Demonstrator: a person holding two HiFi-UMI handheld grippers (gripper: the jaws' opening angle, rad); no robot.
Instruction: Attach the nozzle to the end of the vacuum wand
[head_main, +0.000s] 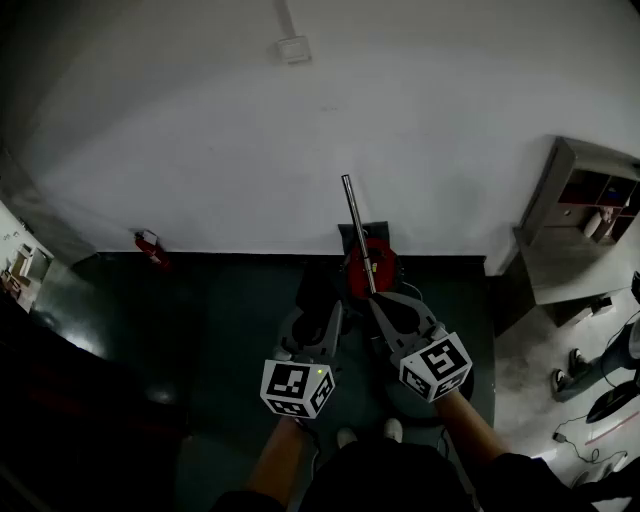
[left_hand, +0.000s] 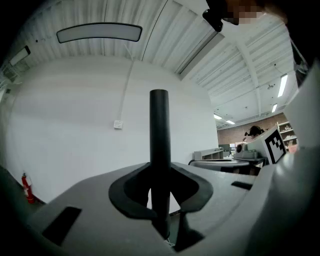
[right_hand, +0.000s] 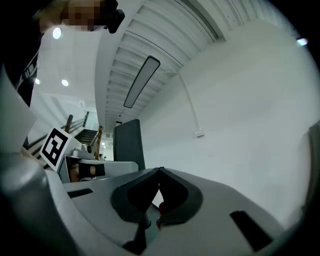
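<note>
Left gripper (head_main: 322, 318) fingers clamp the upright black nozzle (left_hand: 159, 145). Right gripper (head_main: 380, 300) fingers are clenched empty beside the vacuum wand (head_main: 357, 230). Best align the nozzle's bore with the wand's free tip, then push straight.

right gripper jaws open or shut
Shut. In its own view, the right gripper has its jaw tips touching, with no gap between them.
</note>
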